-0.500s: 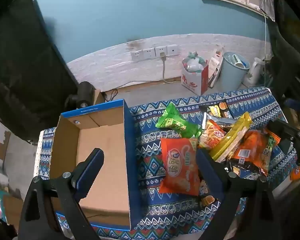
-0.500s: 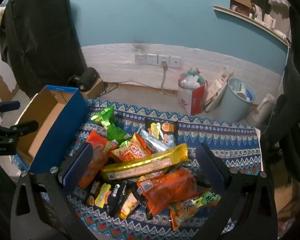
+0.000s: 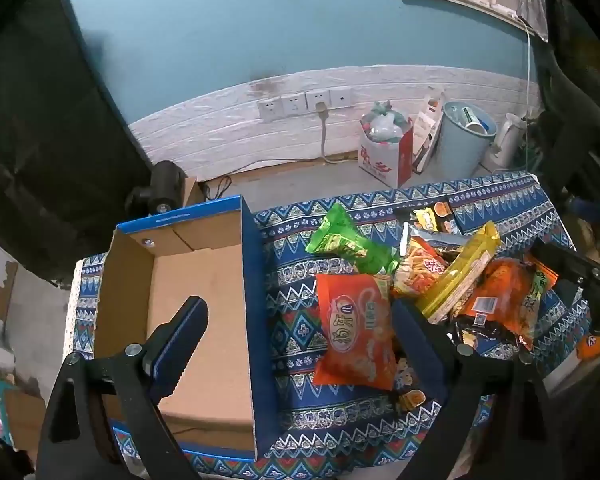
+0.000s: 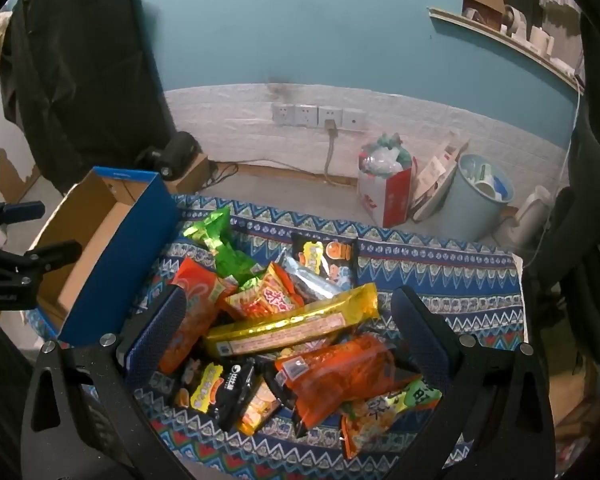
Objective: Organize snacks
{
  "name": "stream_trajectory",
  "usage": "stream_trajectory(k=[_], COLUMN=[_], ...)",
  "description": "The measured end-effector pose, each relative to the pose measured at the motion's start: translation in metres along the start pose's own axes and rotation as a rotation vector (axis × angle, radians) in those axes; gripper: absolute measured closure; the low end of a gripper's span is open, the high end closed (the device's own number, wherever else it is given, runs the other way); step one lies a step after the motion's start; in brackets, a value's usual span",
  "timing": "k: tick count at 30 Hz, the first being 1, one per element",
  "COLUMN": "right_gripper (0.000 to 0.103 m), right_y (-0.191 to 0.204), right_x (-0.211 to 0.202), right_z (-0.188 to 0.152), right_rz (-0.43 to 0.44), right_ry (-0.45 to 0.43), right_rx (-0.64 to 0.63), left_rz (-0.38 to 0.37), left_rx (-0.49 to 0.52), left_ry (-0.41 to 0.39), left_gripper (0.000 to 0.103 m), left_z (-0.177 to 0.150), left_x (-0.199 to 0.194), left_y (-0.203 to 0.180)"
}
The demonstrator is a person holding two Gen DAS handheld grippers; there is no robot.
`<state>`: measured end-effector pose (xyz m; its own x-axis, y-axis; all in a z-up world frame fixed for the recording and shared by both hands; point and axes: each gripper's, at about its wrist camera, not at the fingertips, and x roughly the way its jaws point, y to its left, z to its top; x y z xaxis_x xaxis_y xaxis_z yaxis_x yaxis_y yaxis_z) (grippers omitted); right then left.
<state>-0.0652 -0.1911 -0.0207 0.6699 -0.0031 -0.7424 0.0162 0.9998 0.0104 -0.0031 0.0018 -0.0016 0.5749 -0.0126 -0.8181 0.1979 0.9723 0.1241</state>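
Snack packets in crinkly orange, green and gold foil lie heaped on the patterned blue tabletop, the open cardboard box with blue sides beside them empty; both my left hand-held gripper and right hand-held gripper hang wide open, holding nothing, so I judge the first pick comes next

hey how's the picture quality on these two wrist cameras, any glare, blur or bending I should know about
Left wrist view: strong fisheye bending, black corners, the wall sockets curve along an arc; dim room light, the open cardboard box evenly lit. Right wrist view: same distortion; glare streaks on the long yellow packet and the orange bag; snacks reasonably sharp, the shelf soft near the edge.
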Motion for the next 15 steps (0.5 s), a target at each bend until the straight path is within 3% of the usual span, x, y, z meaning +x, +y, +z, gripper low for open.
stream_trajectory(k=[15], right_gripper=[0.003], right_y=[-0.0081], right_x=[-0.0012], right_z=[-0.0016], right_rz=[0.006], right_ry=[0.014], right_rx=[0.01], left_rz=[0.01], left_rx=[0.009], left_ry=[0.005], left_gripper=[0.009], left_z=[0.0013], left_x=[0.0037], left_y=[-0.0056])
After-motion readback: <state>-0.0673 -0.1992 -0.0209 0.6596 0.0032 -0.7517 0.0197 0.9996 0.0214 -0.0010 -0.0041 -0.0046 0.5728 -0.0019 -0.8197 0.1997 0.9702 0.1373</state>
